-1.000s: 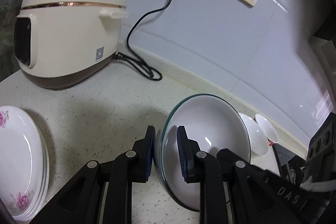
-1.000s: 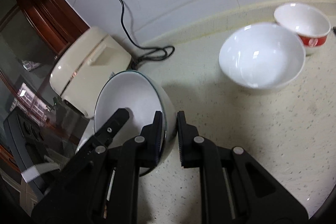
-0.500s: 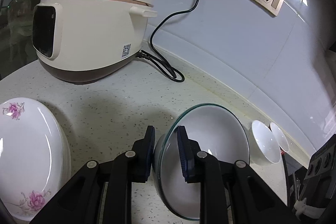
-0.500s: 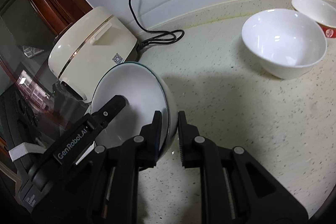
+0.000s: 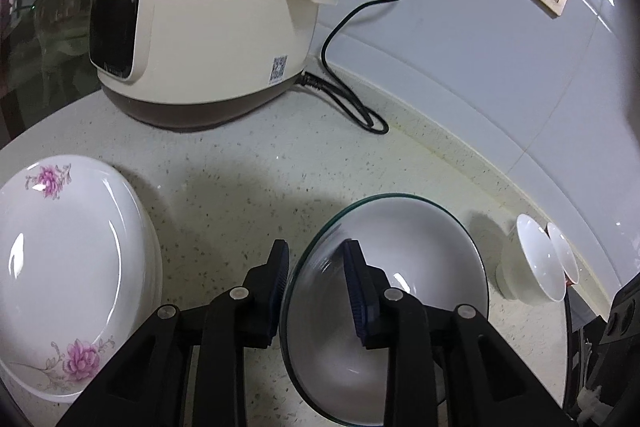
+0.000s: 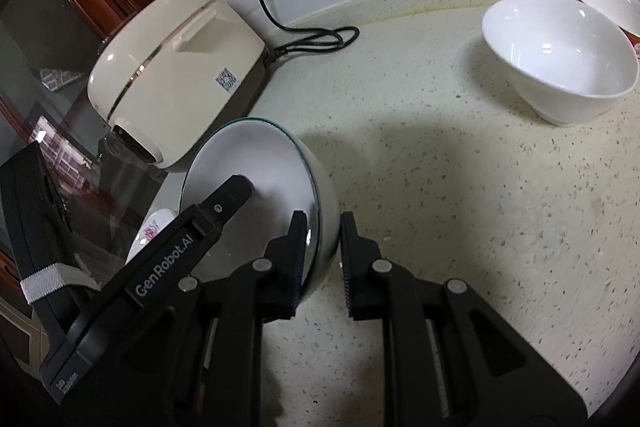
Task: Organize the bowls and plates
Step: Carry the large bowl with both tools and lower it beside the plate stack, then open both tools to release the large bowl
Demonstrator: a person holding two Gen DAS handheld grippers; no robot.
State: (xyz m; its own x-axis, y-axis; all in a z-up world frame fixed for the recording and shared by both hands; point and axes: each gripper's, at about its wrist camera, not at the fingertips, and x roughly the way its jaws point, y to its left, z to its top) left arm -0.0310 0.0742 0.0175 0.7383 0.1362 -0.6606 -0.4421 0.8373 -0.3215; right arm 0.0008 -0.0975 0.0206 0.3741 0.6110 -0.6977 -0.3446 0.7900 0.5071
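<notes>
Fingers (image 5: 358, 283) of the left gripper (image 5: 316, 283) are opening around the near-left rim of the green-edged bowl (image 5: 420, 259), while the right gripper (image 6: 322, 251) pinches its opposite rim. It sits mid-table (image 5: 240, 187). Flowered plates (image 5: 60, 251) crowd the left, with a rice cooker (image 5: 208, 15) and cord (image 5: 352, 99) behind. Far right, a white bowl (image 6: 560, 59) half hides another. Bare table lies between.

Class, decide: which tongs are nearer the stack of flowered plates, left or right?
Left. The left tongs, jaws opening astride the green-rimmed bowl, sit beside the plates; the right tongs grip that bowl's far side.
</notes>
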